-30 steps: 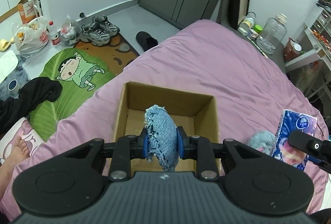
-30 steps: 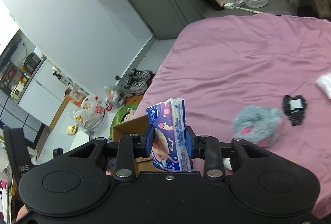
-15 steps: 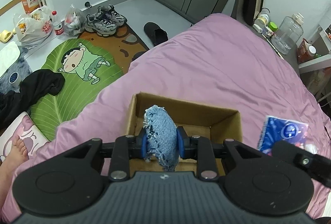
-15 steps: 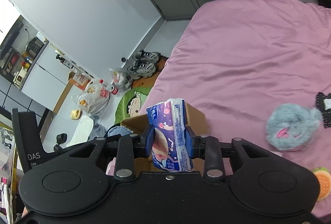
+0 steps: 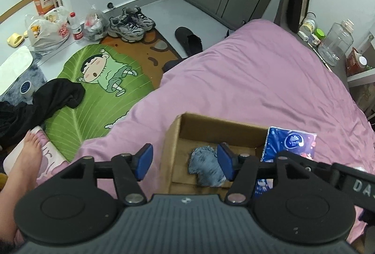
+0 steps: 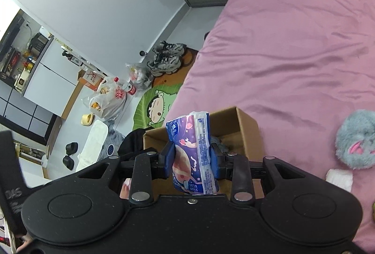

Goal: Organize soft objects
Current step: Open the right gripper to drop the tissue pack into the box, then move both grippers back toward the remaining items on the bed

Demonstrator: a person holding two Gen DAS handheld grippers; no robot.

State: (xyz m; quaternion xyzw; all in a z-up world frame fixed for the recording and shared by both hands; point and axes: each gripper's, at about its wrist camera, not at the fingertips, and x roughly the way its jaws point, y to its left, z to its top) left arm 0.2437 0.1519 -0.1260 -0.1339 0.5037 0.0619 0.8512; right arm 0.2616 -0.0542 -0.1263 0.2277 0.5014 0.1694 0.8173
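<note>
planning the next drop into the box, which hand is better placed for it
Right. The right hand-held gripper is shut on the tissue pack, right at the cardboard box. The left hand-held gripper is open and holds nothing; the denim piece lies in the box.

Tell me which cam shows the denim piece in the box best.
Left wrist: the denim piece lies in full view inside the cardboard box, between the open fingers. Right wrist shows only a sliver behind the tissue pack.

The left gripper (image 5: 185, 161) hangs with jaws spread wide over the box (image 5: 171, 150), which sits near the bed's (image 5: 257, 80) left edge. A denim piece (image 5: 205, 166) lies inside; a tissue pack (image 5: 290, 143) is at the box's right wall.
</note>
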